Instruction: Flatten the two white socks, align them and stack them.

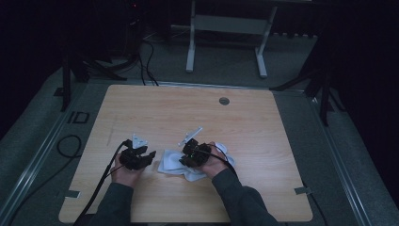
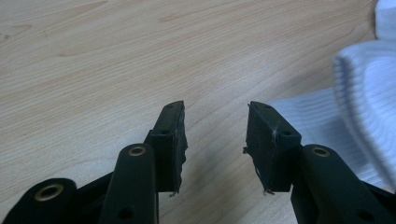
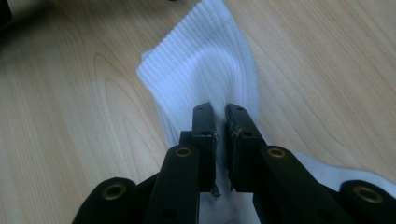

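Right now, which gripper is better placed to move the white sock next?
Right. The right gripper is already pinched on the white sock, fabric between its pads. The left gripper stands open over bare table, the sock just beside it.

High view dim, dark surroundings; gripper views brighter, evenly lit, near jaws slightly soft.

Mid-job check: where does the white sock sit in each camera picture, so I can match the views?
High view: the white sock lies near the table's front edge, between the two hands, under the right gripper.
Left gripper view: it fills the right edge, beyond the open jaws of the left gripper.
Right gripper view: centre, ribbed cuff pointing up, a fold pinched between the jaws.
Shared landmark: the light wooden table beneath the sock.
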The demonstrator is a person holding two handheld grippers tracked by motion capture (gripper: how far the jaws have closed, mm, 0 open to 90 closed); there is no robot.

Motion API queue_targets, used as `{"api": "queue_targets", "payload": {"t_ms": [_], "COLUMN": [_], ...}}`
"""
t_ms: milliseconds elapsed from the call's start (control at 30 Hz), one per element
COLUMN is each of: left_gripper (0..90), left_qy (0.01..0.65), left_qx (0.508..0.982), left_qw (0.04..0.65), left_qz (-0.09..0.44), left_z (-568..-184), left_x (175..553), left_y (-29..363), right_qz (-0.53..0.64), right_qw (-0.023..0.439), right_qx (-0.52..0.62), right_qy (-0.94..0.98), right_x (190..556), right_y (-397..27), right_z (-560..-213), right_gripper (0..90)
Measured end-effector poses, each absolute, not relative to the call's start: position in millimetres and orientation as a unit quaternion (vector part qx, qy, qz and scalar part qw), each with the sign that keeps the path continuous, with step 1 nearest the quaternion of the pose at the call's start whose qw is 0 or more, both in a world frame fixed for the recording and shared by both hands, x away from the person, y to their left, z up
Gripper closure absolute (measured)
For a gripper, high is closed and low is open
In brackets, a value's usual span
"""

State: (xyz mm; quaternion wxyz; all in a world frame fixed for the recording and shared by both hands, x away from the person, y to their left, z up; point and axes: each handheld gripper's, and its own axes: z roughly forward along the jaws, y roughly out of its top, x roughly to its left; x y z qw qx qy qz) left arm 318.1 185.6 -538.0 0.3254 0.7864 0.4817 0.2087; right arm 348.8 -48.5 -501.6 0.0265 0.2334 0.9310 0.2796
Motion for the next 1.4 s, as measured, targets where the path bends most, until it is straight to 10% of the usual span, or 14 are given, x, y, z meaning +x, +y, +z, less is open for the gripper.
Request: {"api": "queue_targets", "payload": {"t_ms": [667,1400], "left_gripper": [57.5,61.8], "left_qy": [0.468,0.427], "left_qx": [0.794,0.813], "left_qw": [0.327,0.349], "left_qz": [0.208,0.187], "left_z": [-537,-533], "left_x": [316,304], "left_y": [181,158], "right_qz": [0.281,0.309], "right_qw": [-0.006,0.061], "right_qx": [0.247,0.257], "right_qy": [0.927,0.914], "right_x": [353,349], "right_y": [-40,-77], "right_z": [-524,-502], "right_gripper": [72.0,57.3]}}
